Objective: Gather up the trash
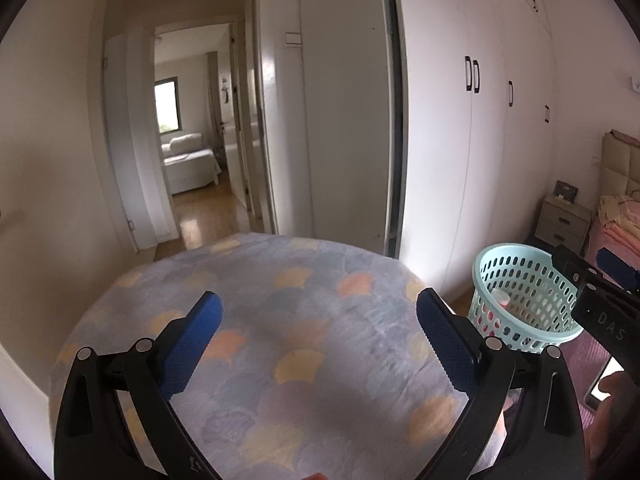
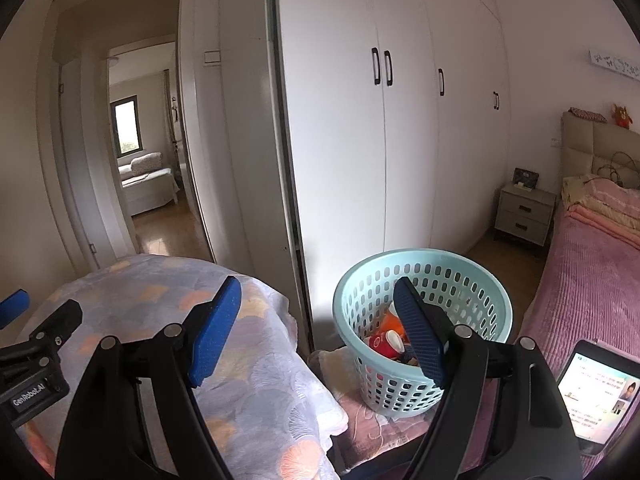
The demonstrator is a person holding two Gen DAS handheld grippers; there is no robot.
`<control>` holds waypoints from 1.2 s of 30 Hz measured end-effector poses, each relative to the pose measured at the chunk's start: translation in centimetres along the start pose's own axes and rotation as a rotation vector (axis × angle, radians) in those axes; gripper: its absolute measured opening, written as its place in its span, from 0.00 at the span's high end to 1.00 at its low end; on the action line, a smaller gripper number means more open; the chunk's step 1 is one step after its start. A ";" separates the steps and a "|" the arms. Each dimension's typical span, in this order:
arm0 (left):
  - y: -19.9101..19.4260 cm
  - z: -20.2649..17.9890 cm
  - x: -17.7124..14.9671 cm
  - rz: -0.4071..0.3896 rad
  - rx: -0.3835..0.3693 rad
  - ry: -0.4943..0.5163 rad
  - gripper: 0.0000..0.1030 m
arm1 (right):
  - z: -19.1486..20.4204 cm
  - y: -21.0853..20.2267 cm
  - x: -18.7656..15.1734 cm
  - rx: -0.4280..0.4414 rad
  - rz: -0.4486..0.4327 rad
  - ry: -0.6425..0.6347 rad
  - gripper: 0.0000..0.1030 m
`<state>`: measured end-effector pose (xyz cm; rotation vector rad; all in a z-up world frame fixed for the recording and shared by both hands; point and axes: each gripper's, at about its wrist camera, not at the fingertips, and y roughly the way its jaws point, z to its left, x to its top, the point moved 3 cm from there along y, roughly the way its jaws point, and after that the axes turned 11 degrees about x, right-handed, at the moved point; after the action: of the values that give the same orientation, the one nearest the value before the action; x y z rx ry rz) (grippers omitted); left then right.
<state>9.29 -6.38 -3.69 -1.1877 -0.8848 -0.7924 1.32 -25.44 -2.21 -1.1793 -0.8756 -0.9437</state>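
the pale turquoise perforated plastic basket [image 2: 422, 332] stands upright on the near end of the pink quilted bed [image 2: 592, 280], just beside the right edge of the worktop [image 2: 256, 380], which is covered by a grey-blue cloth with pastel shell shapes. inside the basket lie a red-and-white paper cup [image 2: 386, 342] on its side, an orange item [image 2: 390, 322] behind it, and darker pieces too small to identify. in the left wrist view the same basket [image 1: 524, 300] appears past the right edge of the covered worktop [image 1: 280, 340], with a white-and-pink cup [image 1: 500, 298] visible through its mouth.

the right tongs [image 2: 318, 328] are spread wide and hold nothing; the left blue pad is over the right edge of the worktop and the right blue pad is in front of the basket opening. the left tongs [image 1: 318, 340] are also spread wide and empty, positioned over the middle of the cloth.

a lit smartphone [image 2: 600, 396] lies on the bed near the lower right. behind the basket stands a white wardrobe with black handles [image 2: 380, 120]. a grey two-drawer nightstand [image 2: 524, 212] stands beside the headboard, and folded pink and yellow blankets [image 2: 600, 204] rest at the head of the bed. to the left, an open doorway [image 2: 148, 160] shows a further room with a white sofa.
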 end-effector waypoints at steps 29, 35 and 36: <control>-2.4 12.5 1.5 -0.031 0.071 -0.169 0.07 | 11.1 2.5 2.4 0.149 0.055 -0.087 0.27; -0.6 13.7 0.4 0.018 0.104 -0.165 0.08 | 13.1 3.5 2.0 0.167 0.077 -0.104 0.27; -0.3 13.9 0.1 0.030 0.108 -0.164 0.08 | 13.4 3.7 1.8 0.168 0.082 -0.108 0.27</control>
<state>6.97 7.17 -1.58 -1.1795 -1.0300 -0.6213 4.53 -12.03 0.46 -1.1197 -0.9665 -0.7312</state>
